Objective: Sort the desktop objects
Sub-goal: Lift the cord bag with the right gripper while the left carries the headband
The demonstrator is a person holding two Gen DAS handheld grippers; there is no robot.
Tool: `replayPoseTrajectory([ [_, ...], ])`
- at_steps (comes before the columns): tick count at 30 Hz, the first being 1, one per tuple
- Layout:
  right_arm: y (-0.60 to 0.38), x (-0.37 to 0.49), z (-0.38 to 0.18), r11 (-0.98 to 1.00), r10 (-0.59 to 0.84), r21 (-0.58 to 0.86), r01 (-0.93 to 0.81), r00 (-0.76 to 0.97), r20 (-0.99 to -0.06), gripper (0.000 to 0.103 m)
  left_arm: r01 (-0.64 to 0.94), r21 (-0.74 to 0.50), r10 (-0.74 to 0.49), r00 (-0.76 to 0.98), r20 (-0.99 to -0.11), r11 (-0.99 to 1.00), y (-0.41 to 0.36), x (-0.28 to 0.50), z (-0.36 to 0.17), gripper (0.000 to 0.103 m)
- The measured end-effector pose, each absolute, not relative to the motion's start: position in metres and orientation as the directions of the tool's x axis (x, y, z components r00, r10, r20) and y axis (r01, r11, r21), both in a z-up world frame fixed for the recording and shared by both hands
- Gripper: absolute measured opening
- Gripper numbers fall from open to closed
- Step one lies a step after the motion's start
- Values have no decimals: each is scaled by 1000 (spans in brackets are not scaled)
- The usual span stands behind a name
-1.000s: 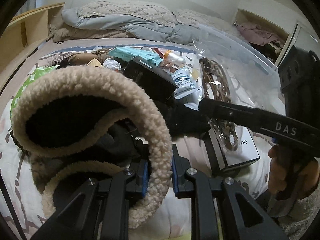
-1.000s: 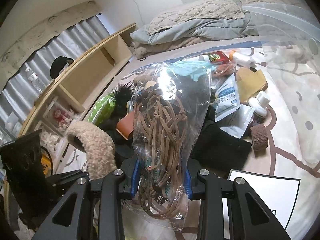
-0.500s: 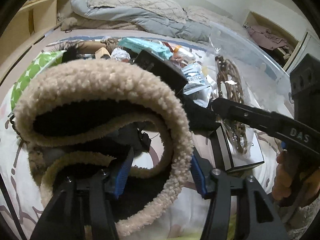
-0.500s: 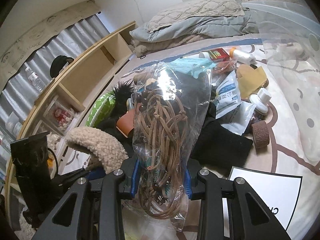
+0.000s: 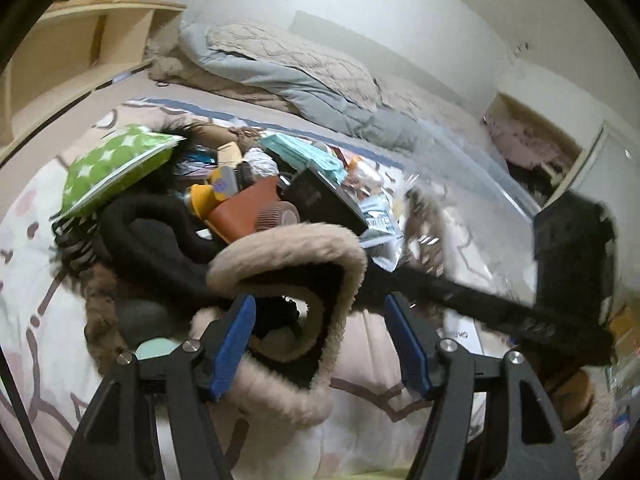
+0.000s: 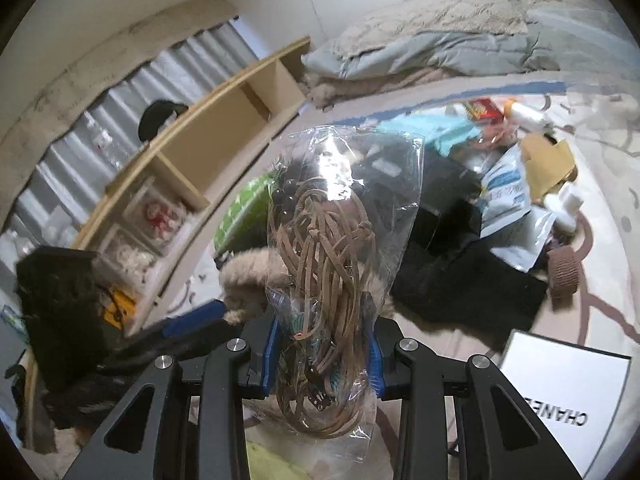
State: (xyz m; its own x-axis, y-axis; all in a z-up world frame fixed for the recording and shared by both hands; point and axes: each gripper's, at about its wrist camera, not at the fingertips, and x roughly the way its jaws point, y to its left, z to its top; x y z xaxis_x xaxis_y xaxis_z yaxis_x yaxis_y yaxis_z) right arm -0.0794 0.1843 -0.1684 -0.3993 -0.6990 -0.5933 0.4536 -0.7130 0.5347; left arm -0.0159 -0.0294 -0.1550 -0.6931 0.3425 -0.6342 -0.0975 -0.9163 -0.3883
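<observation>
Two grippers — left gripper (image 5: 320, 344) spread apart around fleece slipper (image 5: 304, 264); right gripper (image 6: 322, 354) clamped on cord bag (image 6: 332, 248).

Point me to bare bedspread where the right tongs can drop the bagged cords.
Free: strip between black cloth, brown tape roll and white Chanel box; also right of the roll. Crowded: pile around teal pack and green polka-dot pouch.

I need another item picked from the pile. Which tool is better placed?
Left, probably. The left tool is open, the fleece slipper loose between its fingers, and it faces the pile. The right tool is shut on the bag of cords.
</observation>
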Motion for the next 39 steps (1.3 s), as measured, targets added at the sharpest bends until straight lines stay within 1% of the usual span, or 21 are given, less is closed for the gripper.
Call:
replayPoseTrajectory([
  [3,168,-88,-181,-731,-674,502,463,-368,-641,36,-46,-380,288,-737,-611,-924,-37,-4,-151,67],
  [4,164,-89,-184,-738,-663,488,467,-361,-656,36,-19,-356,247,-754,-609,-934,-37,2,-150,75],
  [5,159,-93,-188,-746,-648,472,471,-349,-677,36,14,-328,200,-767,-609,-945,-37,6,-149,86],
  [7,154,-96,-194,-756,-631,455,471,-338,-698,36,103,-261,84,-783,-616,-960,-33,16,-150,89],
  [8,154,-97,-196,-760,-624,448,470,-338,-704,36,125,-248,60,-777,-626,-961,-32,19,-152,89],
  [10,155,-97,-196,-764,-620,444,468,-342,-706,36,133,-265,76,-754,-653,-955,-30,24,-160,89],
  [13,160,-97,-193,-761,-629,457,461,-350,-694,36,133,-318,140,-696,-704,-939,-16,24,-176,89],
  [16,170,-96,-189,-755,-645,484,443,-365,-672,36,134,-352,181,-660,-729,-926,-2,18,-184,89],
  [17,176,-95,-187,-753,-650,495,433,-374,-662,36,139,-363,189,-655,-732,-921,2,17,-186,89],
  [19,184,-95,-183,-758,-649,504,415,-395,-651,36,177,-348,153,-657,-738,-921,9,15,-188,89],
  [21,197,-94,-178,-772,-635,503,390,-429,-642,36,240,-333,91,-673,-734,-912,11,16,-190,85],
  [23,208,-95,-173,-776,-631,509,372,-455,-629,36,283,-346,72,-674,-735,-894,10,15,-197,75],
  [25,218,-94,-167,-773,-634,523,360,-476,-610,36,320,-353,67,-651,-756,-879,11,12,-205,71],
  [26,221,-94,-166,-772,-634,526,357,-483,-604,36,342,-354,59,-642,-764,-870,10,11,-209,67],
  [28,226,-94,-163,-769,-637,532,354,-492,-593,36,412,-357,16,-636,-771,-839,6,11,-217,59],
  [30,228,-94,-161,-769,-637,533,354,-498,-588,36,477,-352,-42,-638,-769,-805,0,13,-223,55],
  [31,228,-94,-161,-769,-637,533,354,-499,-587,36,493,-355,-52,-638,-769,-794,-2,14,-225,49],
  [32,228,-94,-161,-766,-640,536,354,-498,-585,36,499,-360,-51,-637,-769,-788,-4,14,-227,38],
  [33,228,-94,-162,-763,-643,539,355,-496,-583,36,500,-364,-49,-637,-770,-786,-6,15,-228,34],
  [35,229,-92,-162,-764,-643,535,361,-495,-584,36,498,-360,-53,-639,-768,-789,-8,18,-227,28],
  [39,233,-93,-163,-756,-651,547,359,-493,-577,36,478,-369,-48,-659,-750,-797,-14,24,-221,23],
])
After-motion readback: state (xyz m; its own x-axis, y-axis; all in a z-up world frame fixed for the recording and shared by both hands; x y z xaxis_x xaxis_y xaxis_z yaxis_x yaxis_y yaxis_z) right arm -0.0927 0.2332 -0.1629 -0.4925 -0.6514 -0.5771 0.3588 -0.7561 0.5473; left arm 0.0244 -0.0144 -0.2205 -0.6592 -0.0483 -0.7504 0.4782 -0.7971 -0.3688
